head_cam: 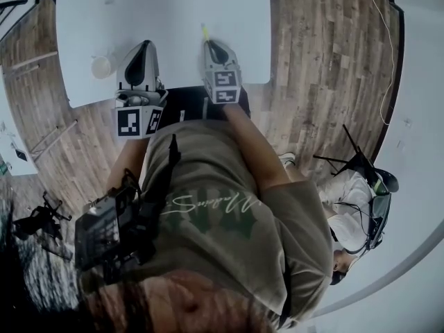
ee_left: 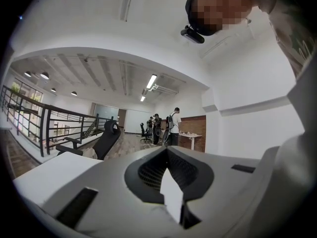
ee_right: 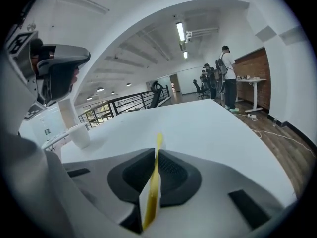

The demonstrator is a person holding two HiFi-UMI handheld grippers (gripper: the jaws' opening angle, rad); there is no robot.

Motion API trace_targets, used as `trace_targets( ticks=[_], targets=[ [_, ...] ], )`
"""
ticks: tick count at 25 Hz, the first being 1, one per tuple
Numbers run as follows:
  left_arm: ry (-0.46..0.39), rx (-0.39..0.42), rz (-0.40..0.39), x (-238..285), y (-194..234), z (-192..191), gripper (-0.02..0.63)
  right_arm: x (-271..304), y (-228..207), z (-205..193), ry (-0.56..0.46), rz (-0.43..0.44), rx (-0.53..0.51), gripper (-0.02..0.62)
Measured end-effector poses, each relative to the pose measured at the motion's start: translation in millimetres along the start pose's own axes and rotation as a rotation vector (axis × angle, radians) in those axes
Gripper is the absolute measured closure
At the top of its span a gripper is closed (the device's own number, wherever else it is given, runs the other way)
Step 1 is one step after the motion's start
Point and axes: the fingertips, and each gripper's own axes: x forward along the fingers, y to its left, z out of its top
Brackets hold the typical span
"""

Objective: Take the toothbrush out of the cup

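Observation:
A thin yellow toothbrush (ee_right: pixel 157 157) sticks out forward from between the pads of my right gripper (ee_right: pixel 150 202), which is shut on it. In the head view its tip (head_cam: pixel 205 32) shows just past the right gripper (head_cam: pixel 212 46), over the white table (head_cam: pixel 173 9). The small white cup (head_cam: pixel 102 66) stands upright near the table's left edge, left of both grippers and apart from the toothbrush; the right gripper view shows the cup (ee_right: pixel 79 135) too. My left gripper (head_cam: pixel 144 47) hangs beside the cup, its jaws (ee_left: pixel 171 195) together with nothing between them.
The table's near edge (head_cam: pixel 173 89) lies under both grippers, with wooden floor around it. A seated person (head_cam: pixel 354 217) is at the right. Black equipment (head_cam: pixel 41 220) stands on the floor at the left. Several people stand by a distant desk (ee_right: pixel 250 81).

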Motion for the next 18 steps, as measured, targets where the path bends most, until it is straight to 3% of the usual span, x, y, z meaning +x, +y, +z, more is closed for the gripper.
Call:
trace_targets(
  ticks=[11, 15, 18],
  targets=[
    [-0.006, -0.011, 0.015, -3, 8, 1, 0.594, -1, -9, 2, -0.005, -0.063, -0.023, 0.508],
    [0.011, -0.034, 0.032, -5, 5, 2, 0.594, -19, -17, 28, -0.062, -0.077, -0.009, 0.509],
    [0.021, -0.048, 0.036, -5, 1, 16, 0.594, -46, -20, 72, -0.144, -0.083, 0.005, 0.513]
  ],
)
